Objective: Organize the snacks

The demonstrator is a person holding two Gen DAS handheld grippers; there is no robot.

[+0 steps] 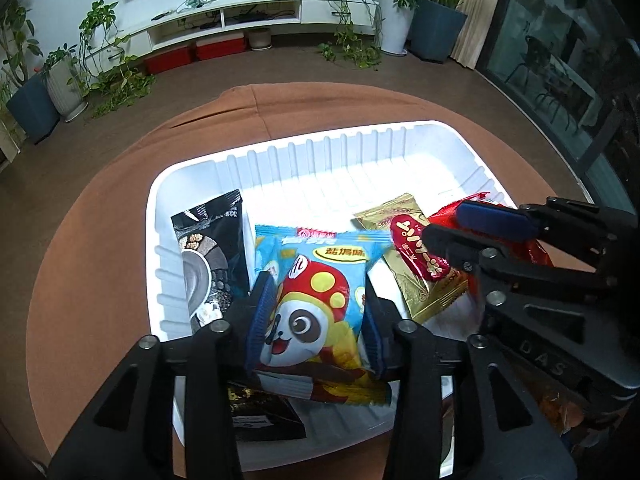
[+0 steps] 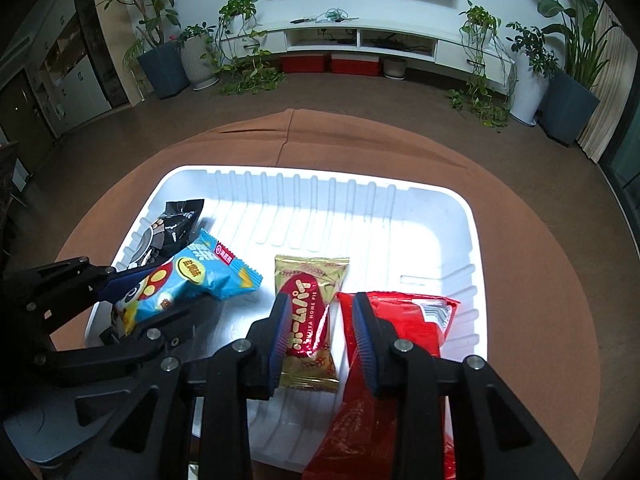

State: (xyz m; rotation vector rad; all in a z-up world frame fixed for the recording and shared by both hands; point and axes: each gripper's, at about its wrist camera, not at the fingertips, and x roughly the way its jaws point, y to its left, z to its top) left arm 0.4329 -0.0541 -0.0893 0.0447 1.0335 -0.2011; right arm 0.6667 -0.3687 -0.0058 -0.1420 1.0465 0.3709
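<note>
- Risk — the left claw (image 1: 314,316) brackets the blue panda snack packet (image 1: 316,300), pads at its sides and seemingly pressing; the puffy wrapper could slide off onto the black packets beneath.
- Risk — the right claw (image 2: 322,344) stands partly open over the gold-and-red pie packet (image 2: 310,320), gripping nothing; closing now, its right pad could snag the red packet (image 2: 400,320) just beside.
- White ribbed tray (image 2: 320,208) on the brown-clothed tabletop (image 2: 540,280) holds everything: black cereal packet (image 1: 210,264) at left, panda packet, pie packet, red packet at right.
- The tray's far half is bare.
</note>
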